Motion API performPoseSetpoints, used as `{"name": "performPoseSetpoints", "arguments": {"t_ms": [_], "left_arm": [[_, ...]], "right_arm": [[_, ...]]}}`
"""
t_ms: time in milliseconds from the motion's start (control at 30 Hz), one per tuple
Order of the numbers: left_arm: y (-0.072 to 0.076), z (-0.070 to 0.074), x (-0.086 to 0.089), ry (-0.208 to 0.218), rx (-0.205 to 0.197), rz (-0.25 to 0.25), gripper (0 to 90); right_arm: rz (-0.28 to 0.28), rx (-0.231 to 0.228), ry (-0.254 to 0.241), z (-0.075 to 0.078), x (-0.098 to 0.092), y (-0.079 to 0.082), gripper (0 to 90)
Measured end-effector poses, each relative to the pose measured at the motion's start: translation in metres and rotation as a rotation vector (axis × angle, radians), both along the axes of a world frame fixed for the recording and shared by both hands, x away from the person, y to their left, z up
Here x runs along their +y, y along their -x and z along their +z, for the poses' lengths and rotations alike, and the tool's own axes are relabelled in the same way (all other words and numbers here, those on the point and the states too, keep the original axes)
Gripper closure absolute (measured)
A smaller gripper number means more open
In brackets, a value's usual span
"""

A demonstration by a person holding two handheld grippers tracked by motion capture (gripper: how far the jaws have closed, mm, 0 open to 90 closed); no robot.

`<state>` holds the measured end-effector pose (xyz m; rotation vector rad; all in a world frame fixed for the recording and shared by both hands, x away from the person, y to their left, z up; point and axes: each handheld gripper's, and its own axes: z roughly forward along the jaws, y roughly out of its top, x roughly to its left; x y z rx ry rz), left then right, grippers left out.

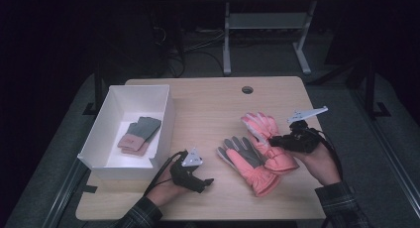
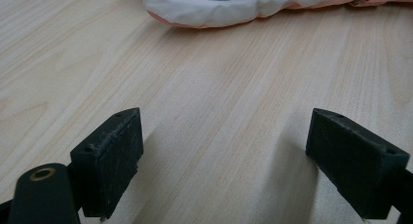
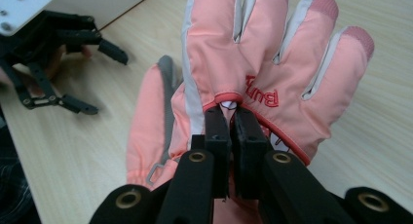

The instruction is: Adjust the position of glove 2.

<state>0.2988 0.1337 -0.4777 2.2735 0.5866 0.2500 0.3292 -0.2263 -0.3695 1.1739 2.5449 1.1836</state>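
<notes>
Two pink ski gloves lie on the wooden table (image 1: 208,109), right of its middle. One glove (image 1: 246,161) rests palm up and shows a grey palm. The other glove (image 1: 261,125) partly overlaps it, back side up. My right gripper (image 1: 272,142) is shut on this upper glove. In the right gripper view the jaws (image 3: 233,124) pinch a fold of the upper glove (image 3: 253,53) near its red-edged seam, with the lower glove (image 3: 146,121) beneath. My left gripper (image 1: 205,184) rests open on the table left of the gloves, nothing between its jaws (image 2: 224,151). A white glove edge (image 2: 234,5) lies ahead of it.
A white open box (image 1: 165,120) stands at the table's left with a small grey-and-pink knit pair (image 1: 139,134) inside. A round cable hole (image 1: 247,89) sits near the far edge. The left gripper (image 3: 109,84) appears open at the upper left of the right gripper view.
</notes>
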Motion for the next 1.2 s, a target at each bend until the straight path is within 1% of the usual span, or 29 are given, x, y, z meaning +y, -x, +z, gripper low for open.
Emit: {"name": "performPoseSetpoints", "arguments": {"t_ms": [67,167,300,333,467,633,733,767,833,1000,1100,1200], "left_arm": [[0.000,0.000,0.000,0.002,0.000,0.001,12.7],[0.000,0.000,0.000,0.004,0.000,0.001,12.7],[0.000,0.000,0.000,0.004,0.000,0.000,12.7],[0.000,0.000,0.000,0.007,0.007,0.004,12.8],[0.000,0.000,0.000,0.008,0.007,0.002,12.8],[0.000,0.000,0.000,0.007,0.007,0.001,12.8],[0.000,0.000,0.000,0.006,0.007,0.001,12.8],[0.000,0.000,0.000,0.008,0.005,0.002,12.7],[0.000,0.000,0.000,0.008,0.006,0.002,12.7],[0.000,0.000,0.000,0.007,0.003,0.001,12.8],[0.000,0.000,0.000,0.004,-0.002,-0.001,12.8],[0.000,0.000,0.000,0.003,-0.002,-0.001,12.8]], "right_arm": [[0.019,-0.001,0.005,0.000,0.005,0.003,86.4],[0.046,-0.001,-0.003,0.001,0.012,0.007,86.4],[0.077,0.010,0.006,-0.001,0.021,0.012,86.4],[0.083,0.016,0.007,-0.001,0.024,0.013,86.4],[0.110,0.008,0.007,0.001,0.031,0.016,86.3],[0.146,0.026,0.022,0.000,0.041,0.020,86.3],[0.155,0.031,0.050,-0.004,0.046,0.019,86.3],[0.160,0.031,0.055,-0.006,0.047,0.019,86.3],[0.156,0.048,0.056,-0.010,0.049,0.018,86.2],[0.167,0.071,0.067,-0.023,0.054,0.014,85.9],[0.173,0.086,0.084,-0.030,0.059,0.013,85.6],[0.174,0.086,0.110,-0.035,0.064,0.012,85.3]]}}
